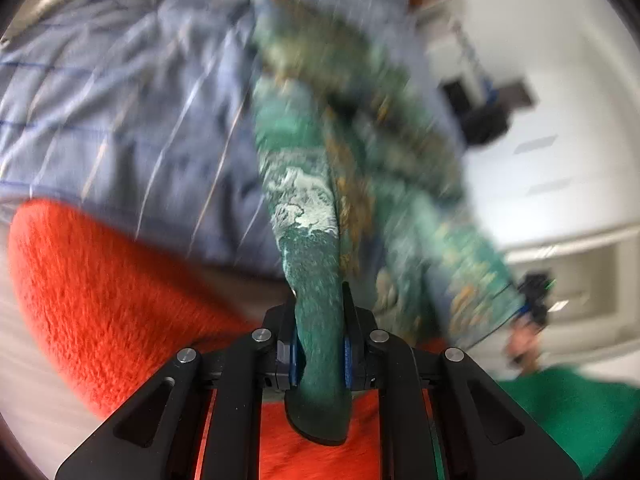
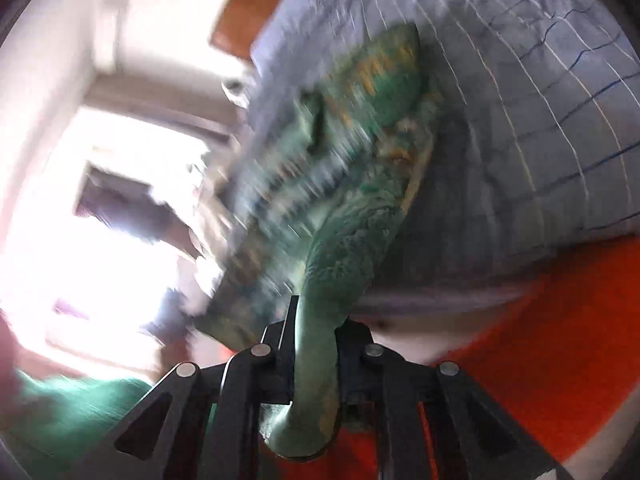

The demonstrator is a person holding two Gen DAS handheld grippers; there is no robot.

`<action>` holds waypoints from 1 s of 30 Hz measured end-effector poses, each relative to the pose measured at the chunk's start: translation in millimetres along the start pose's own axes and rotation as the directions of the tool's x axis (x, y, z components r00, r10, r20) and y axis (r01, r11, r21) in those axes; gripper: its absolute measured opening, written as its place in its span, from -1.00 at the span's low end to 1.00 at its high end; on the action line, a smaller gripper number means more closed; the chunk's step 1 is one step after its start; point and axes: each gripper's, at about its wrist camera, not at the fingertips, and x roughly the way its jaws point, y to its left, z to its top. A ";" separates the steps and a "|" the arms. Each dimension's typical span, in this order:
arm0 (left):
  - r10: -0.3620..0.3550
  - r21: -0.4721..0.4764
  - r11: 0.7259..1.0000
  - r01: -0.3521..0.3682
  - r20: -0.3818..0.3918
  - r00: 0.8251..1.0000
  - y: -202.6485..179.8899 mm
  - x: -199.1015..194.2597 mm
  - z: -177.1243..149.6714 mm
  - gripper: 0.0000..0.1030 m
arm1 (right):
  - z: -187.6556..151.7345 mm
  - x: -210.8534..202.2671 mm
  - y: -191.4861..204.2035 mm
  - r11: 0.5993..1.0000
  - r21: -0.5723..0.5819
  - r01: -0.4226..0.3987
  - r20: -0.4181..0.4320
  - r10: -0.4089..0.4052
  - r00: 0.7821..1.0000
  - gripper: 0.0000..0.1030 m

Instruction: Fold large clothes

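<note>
With the left gripper (image 1: 319, 320) and right gripper (image 2: 314, 332) each pinching a bunched edge of the green garment (image 1: 320, 128) above the blue bedspread (image 1: 120, 112), a thin bite could slip and spoil the fold.

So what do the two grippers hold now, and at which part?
Both hold the green garment: the left gripper and the right gripper each pinch a bunched edge.
</note>
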 end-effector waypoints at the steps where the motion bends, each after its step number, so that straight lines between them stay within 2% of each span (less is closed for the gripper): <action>1: -0.041 -0.007 0.999 0.041 0.050 0.998 -4.4 -8.0 13.3 -0.73 | 10.6 -6.0 5.3 0.999 0.005 -0.033 0.050 0.033 0.998 -0.73; 3: -0.115 -0.011 0.993 0.118 0.152 0.982 -15.8 -18.2 51.6 -0.73 | 41.3 -9.5 11.0 0.996 0.005 -0.087 0.140 0.086 0.986 -0.73; 4: -0.129 -0.008 0.991 0.133 0.179 0.975 -21.5 -16.1 70.8 -0.73 | 55.5 -8.8 10.6 0.996 0.004 -0.095 0.167 0.093 0.982 -0.73; 7: -0.111 0.043 0.994 0.104 0.241 0.964 -31.0 -3.9 136.4 -0.72 | 120.9 12.2 3.0 0.995 -0.002 -0.099 0.239 0.096 0.966 -0.73; 9: -0.051 0.085 0.996 0.031 0.256 0.965 -42.9 23.6 185.7 -0.71 | 164.9 30.1 -10.4 0.996 0.012 -0.083 0.274 0.076 0.959 -0.73; 10: -0.023 0.094 0.996 -0.001 0.263 0.964 -45.8 33.9 198.7 -0.71 | 195.3 47.3 -23.1 0.996 0.038 -0.083 0.284 0.068 0.956 -0.73; 12: 0.049 0.102 0.992 -0.080 0.279 0.959 -48.8 69.8 241.3 -0.70 | 227.9 80.1 -34.5 0.995 0.082 -0.052 0.306 0.024 0.952 -0.73; 14: 0.138 0.084 0.982 -0.167 0.279 0.950 -41.9 100.0 260.4 -0.60 | 263.4 118.6 -63.8 0.986 0.165 -0.025 0.308 -0.027 0.951 -0.73; 16: 0.190 0.043 0.978 -0.205 0.236 0.953 -20.6 125.4 273.2 -0.57 | 278.2 146.2 -88.3 0.967 0.256 0.000 0.322 -0.086 0.943 -0.71; 17: 0.214 0.008 0.975 -0.221 0.209 0.954 -11.5 134.0 278.1 -0.55 | 282.5 162.1 -99.3 0.951 0.309 -0.016 0.321 -0.089 0.943 -0.66; 18: 0.206 -0.029 0.978 -0.204 0.191 0.960 -1.2 139.4 281.6 -0.55 | 283.2 169.3 -107.8 0.937 0.348 -0.036 0.320 -0.083 0.944 -0.57; 19: 0.170 -0.066 0.985 -0.161 0.187 0.968 7.2 138.8 285.4 -0.52 | 282.3 178.4 -122.0 0.899 0.425 -0.108 0.339 -0.048 0.939 -0.47; 21: 0.067 -0.124 0.991 -0.044 0.190 0.979 15.6 124.1 285.7 -0.32 | 282.6 181.2 -134.8 0.836 0.488 -0.251 0.394 0.046 0.918 0.06; 22: 0.006 -0.135 0.991 0.022 0.197 0.980 17.2 113.1 285.1 -0.15 | 284.8 179.0 -135.5 0.804 0.507 -0.312 0.413 0.091 0.906 0.20; 23: -0.026 -0.135 0.989 0.055 0.210 0.977 16.3 102.3 283.6 0.08 | 289.2 174.9 -131.9 0.796 0.507 -0.331 0.418 0.109 0.902 0.45; 24: -0.025 -0.124 0.991 0.057 0.240 0.970 11.5 88.5 280.1 0.28 | 294.9 170.2 -128.4 0.802 0.499 -0.329 0.419 0.109 0.901 0.55; 25: -0.010 -0.105 0.994 0.040 0.276 0.961 4.3 78.2 280.0 0.67 | 301.6 159.1 -118.2 0.829 0.468 -0.307 0.427 0.092 0.900 0.56; 26: 0.011 -0.063 0.998 0.011 0.332 0.943 -1.8 63.5 275.3 0.87 | 307.8 146.9 -105.4 0.867 0.417 -0.274 0.440 0.071 0.895 0.61; 27: 0.011 -0.007 1.000 -0.010 0.365 0.931 -8.4 57.3 271.1 0.89 | 313.1 141.7 -96.8 0.892 0.380 -0.243 0.443 0.056 0.895 0.64; 28: 0.013 0.048 0.998 -0.033 0.362 0.932 -16.0 57.2 270.8 0.94 | 318.3 133.1 -81.3 0.935 0.314 -0.166 0.433 0.015 0.901 0.65; 29: 0.031 0.096 0.993 -0.067 0.338 0.941 -21.1 61.9 268.5 0.95 | 321.3 129.3 -69.3 0.961 0.264 -0.079 0.412 -0.038 0.911 0.66; 30: 0.056 0.127 0.987 -0.100 0.312 0.948 -23.3 70.0 268.5 0.95 | 324.2 129.5 -53.7 0.979 0.196 0.057 0.371 -0.128 0.920 0.66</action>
